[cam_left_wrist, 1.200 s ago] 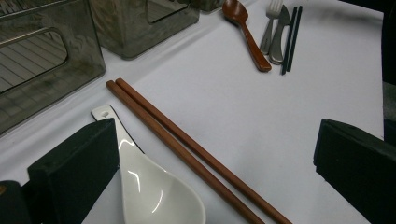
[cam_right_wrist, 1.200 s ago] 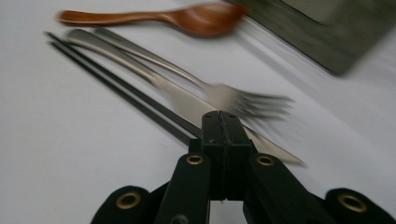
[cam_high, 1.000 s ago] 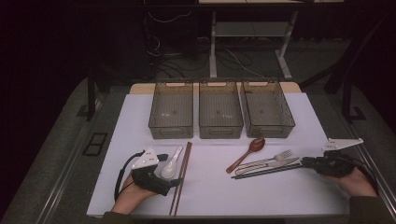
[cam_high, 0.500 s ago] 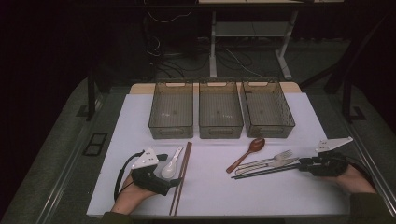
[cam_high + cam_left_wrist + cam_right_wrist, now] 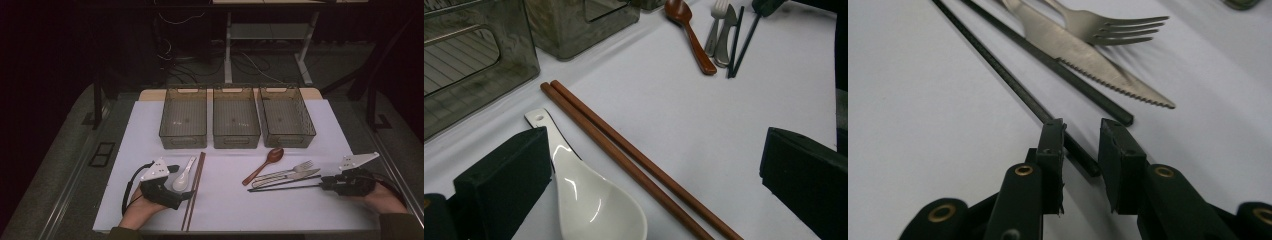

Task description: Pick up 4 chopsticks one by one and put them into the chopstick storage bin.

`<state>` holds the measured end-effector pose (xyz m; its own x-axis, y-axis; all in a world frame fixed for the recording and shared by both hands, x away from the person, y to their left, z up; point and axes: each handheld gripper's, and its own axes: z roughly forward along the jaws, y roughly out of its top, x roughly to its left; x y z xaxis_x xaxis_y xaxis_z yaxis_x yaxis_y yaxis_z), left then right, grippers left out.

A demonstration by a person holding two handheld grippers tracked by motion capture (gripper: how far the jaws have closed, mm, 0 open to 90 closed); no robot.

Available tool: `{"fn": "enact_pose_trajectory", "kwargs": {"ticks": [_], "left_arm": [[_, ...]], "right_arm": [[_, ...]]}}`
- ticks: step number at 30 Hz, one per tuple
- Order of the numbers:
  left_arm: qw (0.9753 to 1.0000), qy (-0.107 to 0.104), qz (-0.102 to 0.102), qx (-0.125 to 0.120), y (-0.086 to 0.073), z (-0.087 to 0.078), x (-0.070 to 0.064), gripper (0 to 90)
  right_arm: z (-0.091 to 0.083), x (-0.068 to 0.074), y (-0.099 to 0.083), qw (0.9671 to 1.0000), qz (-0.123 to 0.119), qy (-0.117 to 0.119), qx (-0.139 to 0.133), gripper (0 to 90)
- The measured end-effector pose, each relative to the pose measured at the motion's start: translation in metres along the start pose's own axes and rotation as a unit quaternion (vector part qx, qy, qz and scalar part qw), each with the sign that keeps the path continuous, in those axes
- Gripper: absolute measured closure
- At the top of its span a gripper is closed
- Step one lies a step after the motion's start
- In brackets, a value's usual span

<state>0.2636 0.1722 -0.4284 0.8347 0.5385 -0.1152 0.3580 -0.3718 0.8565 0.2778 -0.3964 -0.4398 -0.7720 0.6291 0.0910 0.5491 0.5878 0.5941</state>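
No utensil is binned yet. The right hand-held gripper (image 5: 1081, 150) stands part-open, jaws astride the near end of one black chopstick (image 5: 1013, 85) on the bench. The left hand-held gripper (image 5: 649, 190) stands wide open over the spoon (image 5: 594, 200).

Bare worktop (image 5: 225, 200) between my two sides, free to cross. Ahead: three bins (image 5: 236, 120) block. Knife (image 5: 1088, 55) and fork (image 5: 1108, 27) crowd my right jaws.

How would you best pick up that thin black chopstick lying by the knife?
Probably at its near end, approached from the right gripper side, jaws straddling it crosswise. That end lies free on the white table; farther along, the second black chopstick and knife crowd it.
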Motion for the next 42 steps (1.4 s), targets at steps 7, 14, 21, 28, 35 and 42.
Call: {"fn": "enact_pose_trajectory", "kwargs": {"ticks": [7, 14, 21, 28, 35, 42], "left_arm": [[1.0, 0.0, 0.0, 0.0, 0.0, -0.001, 0.0, 0.0], [1.0, 0.0, 0.0, 0.001, 0.0, 0.0, -0.001, 0.0], [1.0, 0.0, 0.0, 0.001, 0.0, 0.0, 0.0, 0.0], [1.0, -0.002, 0.001, 0.002, 0.0, 0.001, -0.001, 0.0], [1.0, -0.002, -0.001, 0.002, 0.0, 0.001, 0.0, 0.0], [1.0, -0.002, 0.0, 0.003, 0.0, 0.001, 0.0, 0.0]], "right_arm": [[-0.003, 0.018, -0.005, 0.9997, -0.017, 0.015, 0.007, 70.9], [-0.004, 0.025, -0.006, 0.9994, -0.025, 0.021, 0.009, 70.7], [-0.008, 0.021, 0.002, 0.9993, -0.025, 0.024, -0.014, 70.1], [-0.004, 0.001, 0.015, 0.9994, -0.008, -0.001, -0.033, 71.0], [0.003, -0.023, 0.016, 0.9987, 0.028, -0.011, -0.041, 79.6], [0.009, -0.029, 0.018, 0.9985, 0.04, -0.014, -0.035, 88.1]]}}
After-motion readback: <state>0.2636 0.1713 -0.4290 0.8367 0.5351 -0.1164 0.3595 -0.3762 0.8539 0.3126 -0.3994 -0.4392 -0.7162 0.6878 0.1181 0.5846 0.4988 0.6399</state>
